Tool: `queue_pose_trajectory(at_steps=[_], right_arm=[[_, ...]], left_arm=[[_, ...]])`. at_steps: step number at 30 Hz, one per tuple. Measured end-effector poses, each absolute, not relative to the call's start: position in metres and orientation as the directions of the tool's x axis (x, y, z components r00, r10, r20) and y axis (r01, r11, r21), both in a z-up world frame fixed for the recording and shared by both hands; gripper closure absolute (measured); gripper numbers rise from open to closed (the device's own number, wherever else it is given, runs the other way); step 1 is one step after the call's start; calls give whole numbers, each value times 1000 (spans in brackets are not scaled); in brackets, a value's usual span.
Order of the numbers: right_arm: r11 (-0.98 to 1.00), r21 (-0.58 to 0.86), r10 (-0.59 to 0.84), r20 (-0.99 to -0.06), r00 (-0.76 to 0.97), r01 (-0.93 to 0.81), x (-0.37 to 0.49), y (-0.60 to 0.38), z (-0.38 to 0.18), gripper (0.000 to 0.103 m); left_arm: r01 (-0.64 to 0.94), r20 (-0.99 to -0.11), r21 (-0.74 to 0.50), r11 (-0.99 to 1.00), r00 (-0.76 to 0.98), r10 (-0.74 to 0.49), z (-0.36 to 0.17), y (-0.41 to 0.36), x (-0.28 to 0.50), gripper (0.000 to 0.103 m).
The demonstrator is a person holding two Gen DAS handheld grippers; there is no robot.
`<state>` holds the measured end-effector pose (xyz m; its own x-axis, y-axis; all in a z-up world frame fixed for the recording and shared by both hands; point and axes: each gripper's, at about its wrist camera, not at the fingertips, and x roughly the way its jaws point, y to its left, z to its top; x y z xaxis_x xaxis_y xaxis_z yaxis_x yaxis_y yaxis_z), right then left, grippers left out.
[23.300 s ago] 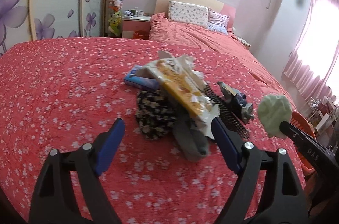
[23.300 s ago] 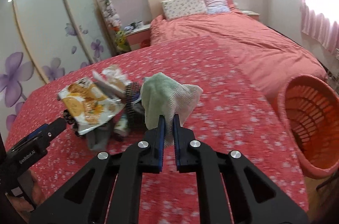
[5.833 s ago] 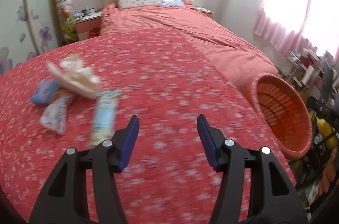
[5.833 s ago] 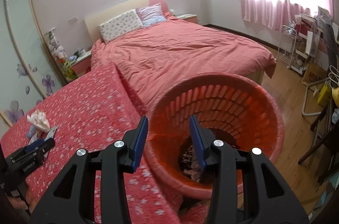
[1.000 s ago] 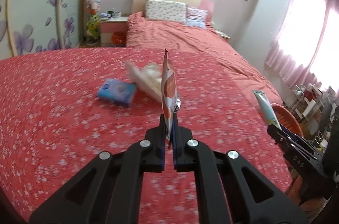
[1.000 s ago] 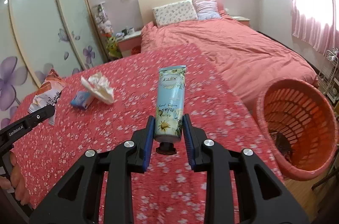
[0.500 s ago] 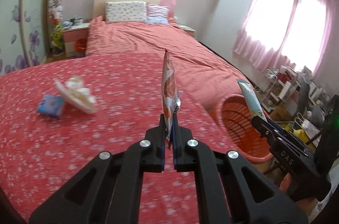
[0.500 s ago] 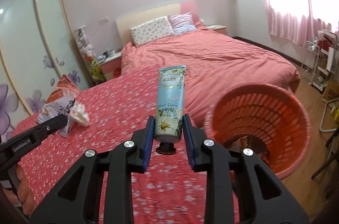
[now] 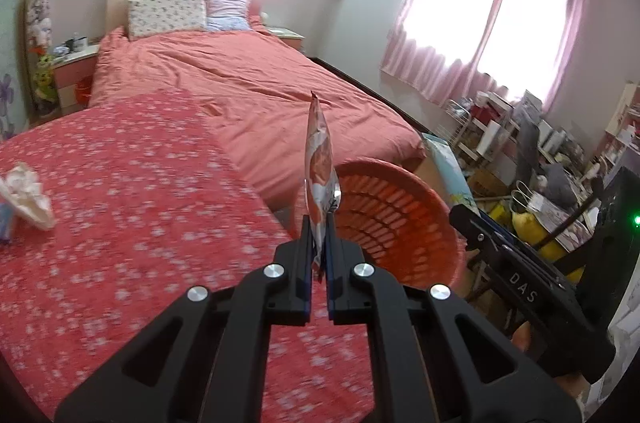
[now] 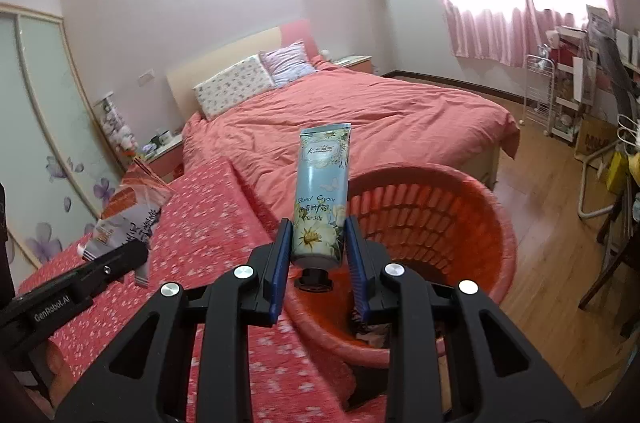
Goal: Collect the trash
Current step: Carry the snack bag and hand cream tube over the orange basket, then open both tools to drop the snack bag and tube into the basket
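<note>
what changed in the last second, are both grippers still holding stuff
Both grippers swung from over the floral bedspread toward the orange basket, now just ahead of them. Unchanged: the left gripper stays shut on the snack wrapper, the right gripper on the hand cream tube. The crumpled tissue still lies on the bedspread.

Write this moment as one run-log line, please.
left gripper: shut on orange snack wrapper | right gripper: shut on blue hand-cream tube | orange plastic basket: ahead
</note>
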<state>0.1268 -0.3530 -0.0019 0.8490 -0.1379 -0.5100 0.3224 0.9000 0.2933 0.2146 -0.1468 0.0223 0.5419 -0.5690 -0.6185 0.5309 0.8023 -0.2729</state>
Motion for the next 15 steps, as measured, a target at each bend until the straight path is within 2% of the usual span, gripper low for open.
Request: queue_pose_trajectory(at_steps=[15], right_arm=[[850,351,-162,-536,828,394,135,-400,-26,75]], left_arm=[[597,-669,-307,741,418,-614,-14,-225,235,97]])
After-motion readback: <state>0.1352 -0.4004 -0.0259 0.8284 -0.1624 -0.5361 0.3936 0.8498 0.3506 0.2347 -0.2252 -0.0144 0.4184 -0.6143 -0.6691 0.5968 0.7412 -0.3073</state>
